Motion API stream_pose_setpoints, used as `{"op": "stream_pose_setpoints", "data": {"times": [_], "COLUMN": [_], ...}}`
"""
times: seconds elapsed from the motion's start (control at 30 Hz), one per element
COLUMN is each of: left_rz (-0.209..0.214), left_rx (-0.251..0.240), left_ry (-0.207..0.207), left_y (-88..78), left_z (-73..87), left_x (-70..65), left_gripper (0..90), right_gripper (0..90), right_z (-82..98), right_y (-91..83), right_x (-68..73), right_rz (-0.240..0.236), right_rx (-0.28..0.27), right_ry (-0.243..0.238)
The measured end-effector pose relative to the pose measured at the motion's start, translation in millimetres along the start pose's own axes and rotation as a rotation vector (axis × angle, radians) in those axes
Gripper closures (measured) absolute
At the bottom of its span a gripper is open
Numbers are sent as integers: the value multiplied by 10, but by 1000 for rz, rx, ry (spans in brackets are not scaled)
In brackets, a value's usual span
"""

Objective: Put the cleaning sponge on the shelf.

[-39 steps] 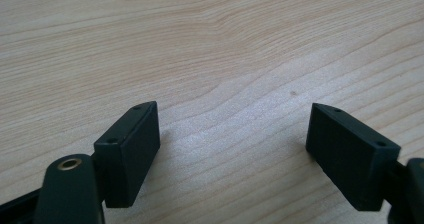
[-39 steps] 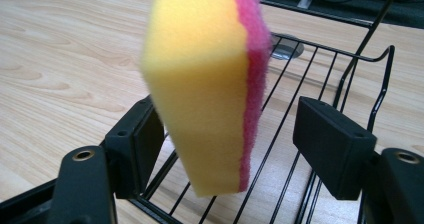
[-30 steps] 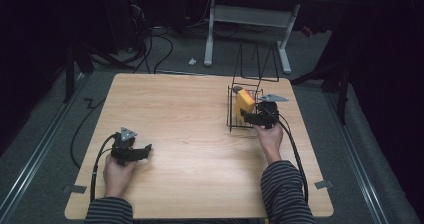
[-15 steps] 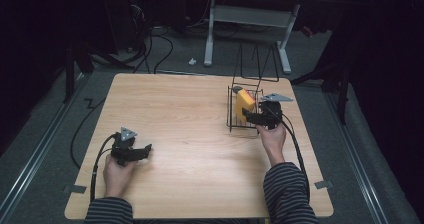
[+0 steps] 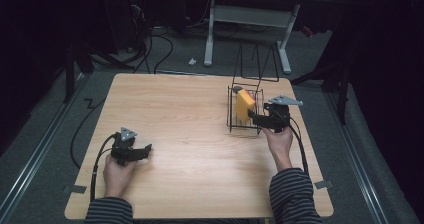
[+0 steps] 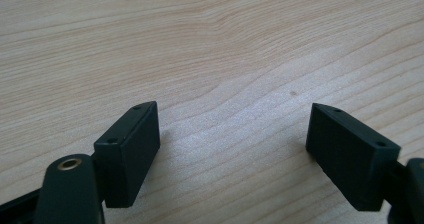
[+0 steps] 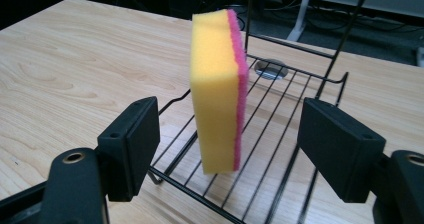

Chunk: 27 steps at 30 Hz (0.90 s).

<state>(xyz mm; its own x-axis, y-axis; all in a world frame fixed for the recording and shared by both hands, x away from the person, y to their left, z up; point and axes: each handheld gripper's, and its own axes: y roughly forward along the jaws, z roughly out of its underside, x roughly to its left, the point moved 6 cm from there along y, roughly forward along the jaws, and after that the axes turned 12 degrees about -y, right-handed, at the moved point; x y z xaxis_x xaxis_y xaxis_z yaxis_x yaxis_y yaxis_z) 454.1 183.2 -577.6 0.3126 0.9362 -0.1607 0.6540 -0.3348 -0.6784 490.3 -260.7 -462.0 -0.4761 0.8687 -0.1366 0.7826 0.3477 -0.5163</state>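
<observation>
A yellow sponge (image 7: 216,89) with a pink backing stands on edge on the floor of a black wire rack (image 5: 243,111) at the right side of a pale wood table (image 5: 190,124). The right gripper (image 5: 256,119) is level with it at the rack's open near side, jaws spread wide to either side of the sponge and touching nothing; in the right gripper view the sponge sits between the two black jaws but farther off, clear of both. A small round metal piece (image 7: 270,69) lies under the rack wires behind the sponge.

The left gripper (image 5: 142,150) rests low over bare tabletop near the front left corner, well apart from the rack, its jaws likewise released and wide, with only wood grain between them in the left gripper view. A black cable (image 5: 100,156) loops from it back toward the table's near edge.

The person's forearms, in striped sleeves (image 5: 292,194), come in from the table's near edge. The tabletop is otherwise plain light wood grain. Around it the room is dim: grey carpet (image 5: 45,134), a tangle of dark cables (image 5: 150,49) on the floor beyond the far edge, and the white legs of another desk (image 5: 210,34) behind. Strips of tape (image 5: 74,188) mark the carpet by the table's front corners
</observation>
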Motion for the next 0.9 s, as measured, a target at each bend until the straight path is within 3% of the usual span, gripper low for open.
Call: {"op": "stream_pose_setpoints", "data": {"times": [0.33,0.77,0.9], "left_rz": [0,0,0], "left_rx": [0,0,0], "left_ry": [0,0,0], "left_y": [0,0,0], "left_z": [0,0,0], "left_x": [0,0,0], "left_gripper": [220,220,220], "right_gripper": [256,265,279], "right_z": [-55,-39,-2], "right_y": [-193,-394,-458], "right_x": [-32,-71,-99], "right_rz": [-4,13,17], "right_rx": [-41,-39,-57], "right_ry": [12,-1,18]}}
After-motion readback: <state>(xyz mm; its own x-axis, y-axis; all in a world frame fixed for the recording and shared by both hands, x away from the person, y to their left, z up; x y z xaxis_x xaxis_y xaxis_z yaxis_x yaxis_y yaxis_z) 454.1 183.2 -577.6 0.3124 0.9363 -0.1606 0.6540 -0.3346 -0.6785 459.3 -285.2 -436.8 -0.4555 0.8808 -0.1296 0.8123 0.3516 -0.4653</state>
